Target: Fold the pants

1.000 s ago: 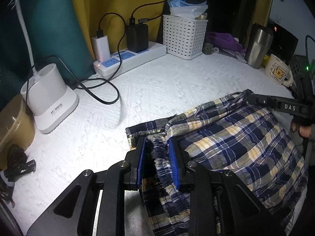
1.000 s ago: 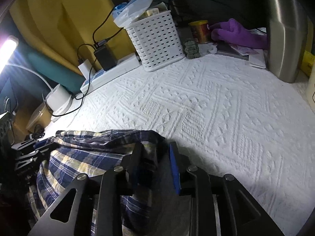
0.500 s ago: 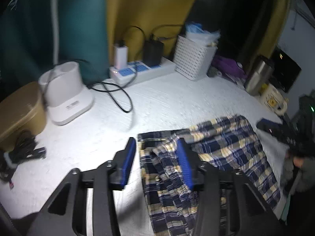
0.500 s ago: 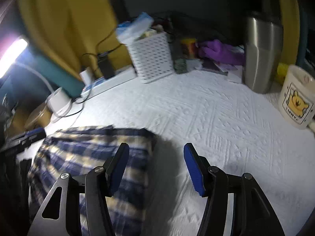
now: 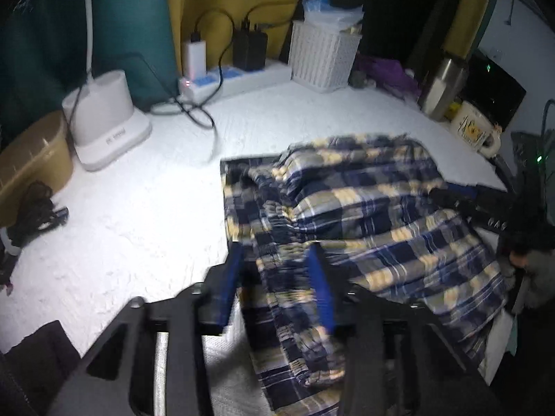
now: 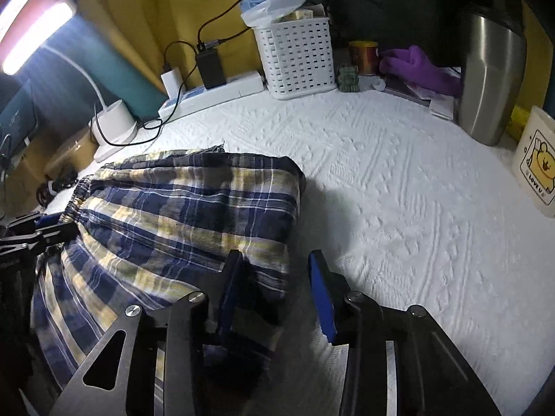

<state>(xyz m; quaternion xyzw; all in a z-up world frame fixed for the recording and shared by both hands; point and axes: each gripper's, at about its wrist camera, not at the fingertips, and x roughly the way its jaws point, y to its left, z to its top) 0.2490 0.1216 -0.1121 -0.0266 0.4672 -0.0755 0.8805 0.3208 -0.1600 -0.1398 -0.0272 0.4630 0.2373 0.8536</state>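
Pants [image 5: 364, 208], plaid, are seen lying on the white cover [image 5: 138, 225] at its near edge, doubled over once, with the elastic waistband bunched on the left side and a folded edge on the right.

Left gripper [image 5: 275, 277]: jaws are closing; waistband cloth lies between the blue pads, which are not seen to press it. Picture is blurred, so contact cannot be settled.

Right gripper [image 6: 274, 277]: jaws are closing; the left pad stands over the folded edge, the right pad over bare cover. No cloth is clamped.

Progress, as judged: one fold is laid, but the top layer is puffed and wrinkled, and the bundle is wide. A further fold and some smoothing are probably left.

Further off: basket [image 6: 295, 59], power strip [image 6: 215, 95], lamp base [image 5: 104, 114], steel tumbler [image 6: 492, 79], mug [image 6: 536, 166]. All stand well apart from the pants.
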